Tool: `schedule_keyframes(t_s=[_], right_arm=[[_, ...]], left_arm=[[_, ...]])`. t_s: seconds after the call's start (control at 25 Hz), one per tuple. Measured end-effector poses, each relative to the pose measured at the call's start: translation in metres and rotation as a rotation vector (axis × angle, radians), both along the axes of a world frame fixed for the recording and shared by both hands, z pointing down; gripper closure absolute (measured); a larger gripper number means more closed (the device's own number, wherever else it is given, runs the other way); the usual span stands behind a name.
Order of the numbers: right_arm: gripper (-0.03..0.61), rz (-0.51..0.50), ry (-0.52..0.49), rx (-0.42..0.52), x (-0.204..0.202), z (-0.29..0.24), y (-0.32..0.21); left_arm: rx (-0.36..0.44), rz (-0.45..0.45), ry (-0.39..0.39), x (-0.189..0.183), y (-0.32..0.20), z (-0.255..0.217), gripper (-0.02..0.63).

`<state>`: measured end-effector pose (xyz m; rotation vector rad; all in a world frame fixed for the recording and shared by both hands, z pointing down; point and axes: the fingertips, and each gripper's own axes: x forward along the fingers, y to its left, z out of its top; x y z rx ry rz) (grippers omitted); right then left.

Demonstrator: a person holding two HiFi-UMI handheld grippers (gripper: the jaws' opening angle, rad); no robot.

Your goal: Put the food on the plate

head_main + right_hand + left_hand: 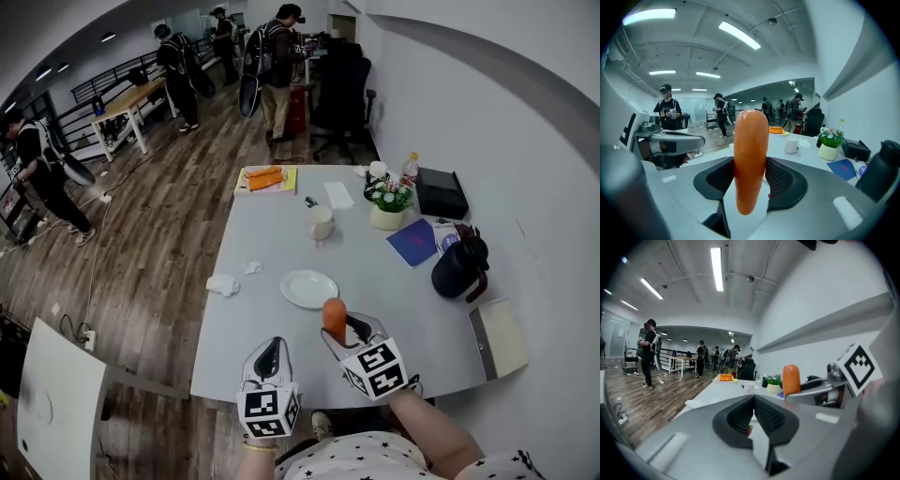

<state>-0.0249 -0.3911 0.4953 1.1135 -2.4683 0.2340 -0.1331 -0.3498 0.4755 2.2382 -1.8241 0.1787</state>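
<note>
An orange sausage stands upright between the jaws of my right gripper, which is shut on it, just right of and nearer than the white plate. In the right gripper view the sausage fills the centre, clamped by the black pads. My left gripper hovers at the table's near edge, left of the right one; its jaws are shut with nothing between them. The left gripper view shows the sausage and the right gripper off to its right. The plate holds nothing.
On the grey table: a white mug, a potted plant, a black jug, a blue booklet, a black box, crumpled tissues and orange items on a tray. Several people stand on the wooden floor beyond.
</note>
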Motion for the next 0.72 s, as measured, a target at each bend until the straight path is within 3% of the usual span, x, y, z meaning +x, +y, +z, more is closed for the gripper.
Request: schedule_keyframes(t_s=[0.32,0.48,0.72], right_arm=[[0.371,-0.302,0.479,-0.192,-0.041,0.079,-0.119],[0.372,-0.389,0.708,-0.291,-0.059,0.125,-0.151],[0.374,-0.448,0.874,-0.441,-0.071,0.17,-0.168]], left_arm=[[-0.058,-0.02,-0.005,-0.009,-0.06,0.022,0.606],[-0.087,-0.037,-0.011,-0.014,-0.068,0.032,0.606],[-0.115,-0.066,-0.014,-0.023,-0.072,0.04,0.606]])
